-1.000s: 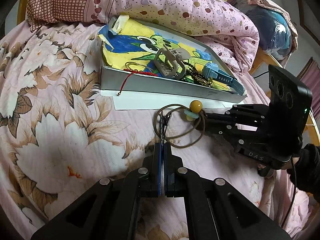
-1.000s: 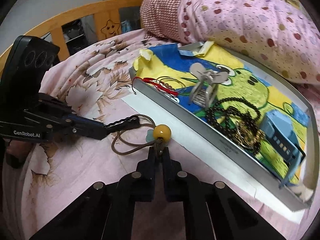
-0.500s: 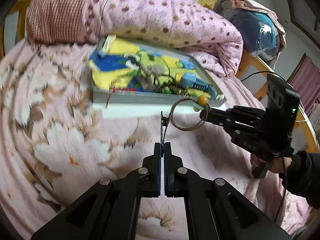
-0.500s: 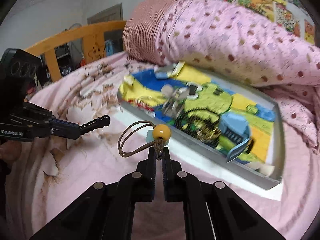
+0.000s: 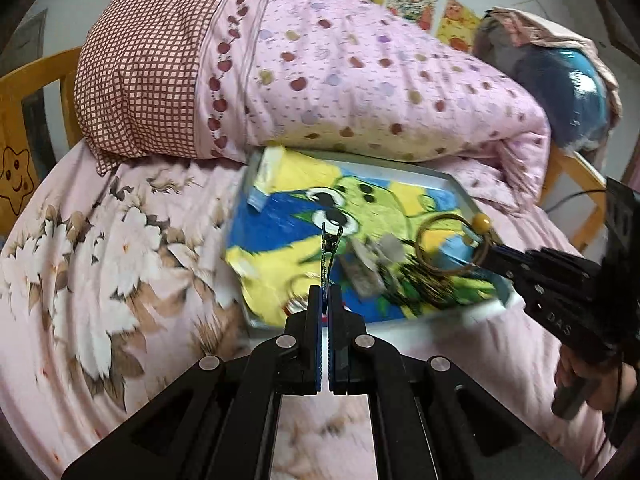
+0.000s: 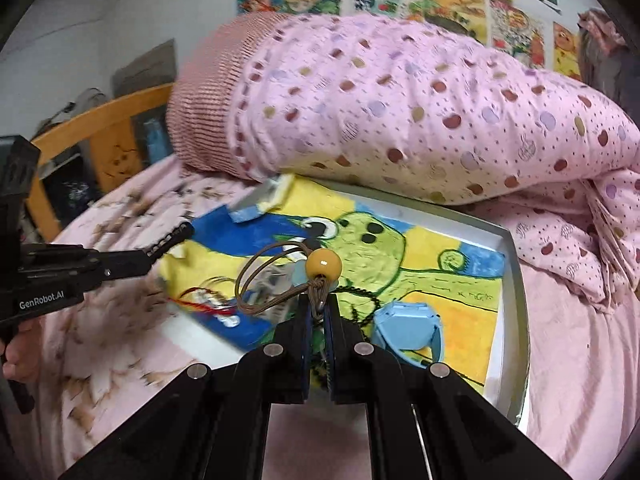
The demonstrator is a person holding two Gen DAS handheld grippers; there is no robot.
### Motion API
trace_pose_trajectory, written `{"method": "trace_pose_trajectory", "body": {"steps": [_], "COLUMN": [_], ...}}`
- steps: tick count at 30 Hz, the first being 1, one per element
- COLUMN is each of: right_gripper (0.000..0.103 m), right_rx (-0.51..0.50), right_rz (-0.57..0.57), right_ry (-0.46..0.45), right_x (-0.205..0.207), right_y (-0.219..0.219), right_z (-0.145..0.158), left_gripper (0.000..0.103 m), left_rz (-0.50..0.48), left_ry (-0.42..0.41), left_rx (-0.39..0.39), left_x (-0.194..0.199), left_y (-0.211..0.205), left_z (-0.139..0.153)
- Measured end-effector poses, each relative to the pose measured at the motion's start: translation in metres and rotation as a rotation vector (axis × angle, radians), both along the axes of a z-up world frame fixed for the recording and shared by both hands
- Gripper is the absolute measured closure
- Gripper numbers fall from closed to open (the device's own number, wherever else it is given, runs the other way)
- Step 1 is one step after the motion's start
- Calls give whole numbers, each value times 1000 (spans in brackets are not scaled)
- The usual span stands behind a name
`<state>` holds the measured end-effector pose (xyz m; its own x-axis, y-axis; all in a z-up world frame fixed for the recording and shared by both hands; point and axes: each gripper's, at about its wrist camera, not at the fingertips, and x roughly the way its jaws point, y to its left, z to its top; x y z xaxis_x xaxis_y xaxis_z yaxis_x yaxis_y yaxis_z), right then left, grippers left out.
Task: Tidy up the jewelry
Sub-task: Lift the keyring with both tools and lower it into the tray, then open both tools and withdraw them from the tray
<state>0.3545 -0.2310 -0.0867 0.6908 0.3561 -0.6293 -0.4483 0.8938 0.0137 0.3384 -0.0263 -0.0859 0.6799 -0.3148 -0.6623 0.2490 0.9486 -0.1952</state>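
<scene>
My right gripper (image 6: 318, 312) is shut on the knot of a brown cord bracelet with a yellow bead (image 6: 323, 264). The bracelet's loop hangs in the air above a shallow grey tray (image 6: 514, 280) lined with a yellow, blue and green cartoon drawing. In the left wrist view the bead (image 5: 481, 222) and loop show at the right gripper (image 5: 486, 250), over the tray's right part. My left gripper (image 5: 329, 236) is shut, its thin tips empty and apart from the cord. It appears at the left in the right wrist view (image 6: 176, 236).
In the tray lie a light blue watch (image 6: 408, 328), a black bead chain (image 6: 360, 296), a red string (image 6: 200, 300) and a blurred grey clip. A pink dotted quilt (image 5: 360, 80) and checked pillow (image 5: 152, 64) press against the tray's far side. Floral sheet (image 5: 100, 260) surrounds it.
Both grippers rose from the sheet and moved over the tray. The right one lifted the bead bracelet with it. The left tips, which lay at the cord, now stand apart from it.
</scene>
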Motion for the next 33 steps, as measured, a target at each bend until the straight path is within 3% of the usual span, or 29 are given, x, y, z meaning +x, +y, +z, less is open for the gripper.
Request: {"method": "trace_pose_trajectory", "body": {"steps": [5,8,12,13,15,16,18,20,22,26,33], "right_gripper": [96,91,55,53,53,52,52,44,32,29,14], "right_rx": [-36,-35,5,5,9,13,24,62,99,136,177], "right_rz": [-19,-50,-79,-83,-96,-98,-118,-142,-164,-177,-185], "right_ry": [45,72,65,57,38,38,28,6,-20,-49,-86], "right_x": [5,5,-3,-6,-13,-14,-21,-34,-50,-84,-139], "right_y": [6,3,-6,-7,-9,-10,-14,-22,-30,-38,-45], "right_z": [-17,-22,-20,-18,-14,-13,-9,-3,2,10,21], "left_gripper": [103,103,100,96,67,61,57,55,45,18,11], "left_rz": [34,44,62,66,80,93,107,119,144,202,202], "left_ry": [57,99,131,134,136,125,94,93,70,-8,-87], "left_rx": [9,15,-20,-23,-13,-15,-31,-29,-36,-49,24], "left_x": [28,35,32,30,26,22,12,4,-11,-47,-106], "left_y": [5,4,8,9,8,10,13,14,18,28,20], "left_z": [-14,-22,-26,-26,-25,-24,-18,-12,-4,13,27]}}
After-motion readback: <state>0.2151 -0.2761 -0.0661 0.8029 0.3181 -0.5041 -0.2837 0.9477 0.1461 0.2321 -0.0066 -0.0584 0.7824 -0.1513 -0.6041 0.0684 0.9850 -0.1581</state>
